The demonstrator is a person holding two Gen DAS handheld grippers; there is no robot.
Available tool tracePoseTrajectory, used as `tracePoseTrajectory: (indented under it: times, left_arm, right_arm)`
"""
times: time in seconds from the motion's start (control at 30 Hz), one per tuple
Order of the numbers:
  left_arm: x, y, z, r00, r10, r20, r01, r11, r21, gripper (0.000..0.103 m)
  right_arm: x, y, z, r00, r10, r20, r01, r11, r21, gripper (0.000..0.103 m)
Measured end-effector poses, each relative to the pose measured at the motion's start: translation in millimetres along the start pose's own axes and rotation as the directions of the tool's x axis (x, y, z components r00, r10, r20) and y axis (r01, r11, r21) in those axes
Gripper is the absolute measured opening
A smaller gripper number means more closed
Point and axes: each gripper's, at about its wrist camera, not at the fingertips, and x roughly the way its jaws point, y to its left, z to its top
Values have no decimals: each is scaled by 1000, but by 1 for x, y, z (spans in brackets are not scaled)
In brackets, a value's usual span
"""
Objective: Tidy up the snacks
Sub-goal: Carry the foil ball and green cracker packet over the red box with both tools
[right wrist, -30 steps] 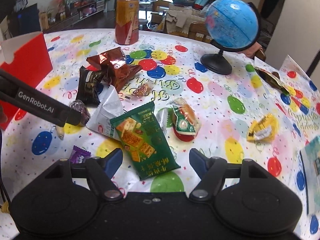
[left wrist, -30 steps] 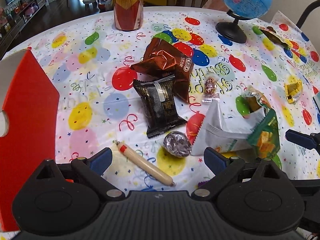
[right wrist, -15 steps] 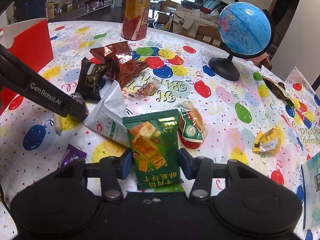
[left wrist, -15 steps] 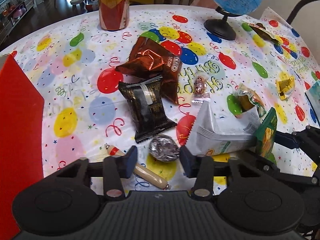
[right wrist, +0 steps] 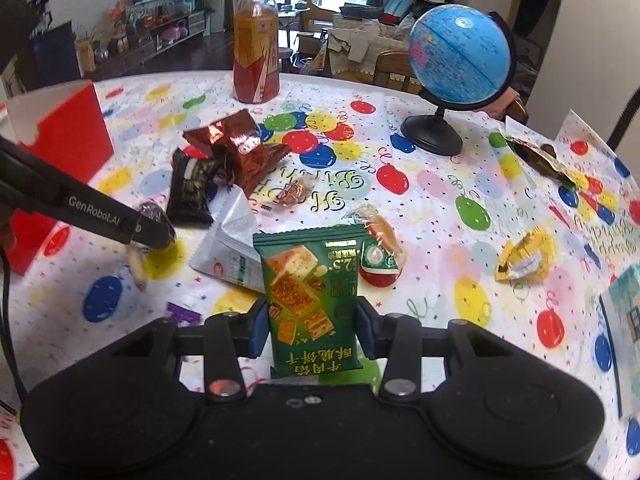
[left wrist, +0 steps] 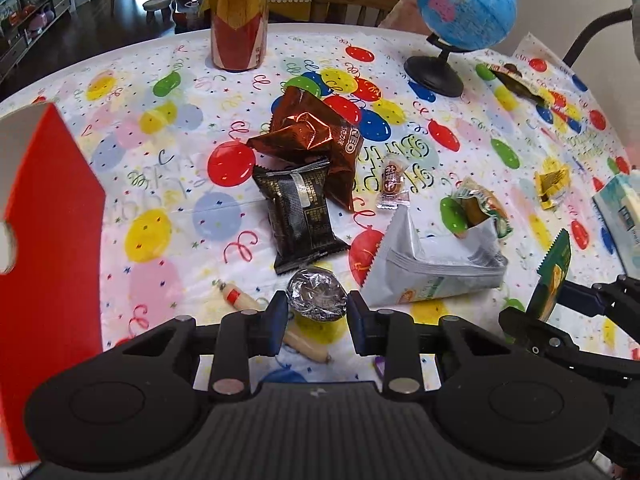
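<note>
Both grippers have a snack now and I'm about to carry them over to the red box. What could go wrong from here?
1. The left gripper pinches the round foil-wrapped snack only at its sides; it may roll out.
2. The right gripper holds the green cracker packet low, so the tall part may flop or slip.
3. The sausage stick lies under the left fingers and could get dragged toward the red box.
</note>
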Motion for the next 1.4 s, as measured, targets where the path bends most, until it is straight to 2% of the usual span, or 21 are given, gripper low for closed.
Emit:
tracePoseTrajectory:
  times: [0.43, 0.7, 1.4]
  left_arm:
    - [-65, 24, -14, 1000, 0, 23, 1, 999, -44, 31]
    - [-111, 53, -20, 998, 6, 69, -1, 997, -74, 31]
    - [-182, 160, -31, 986, 78, 149, -55, 986, -155, 31]
  right_arm:
    - [-58, 32, 17, 997, 60, 51, -62, 998, 23, 41]
    - [-83, 71, 40, 990, 111, 92, -109, 994, -22, 41]
    - [-88, 193, 90, 966, 228, 119, -208, 965, -158, 41]
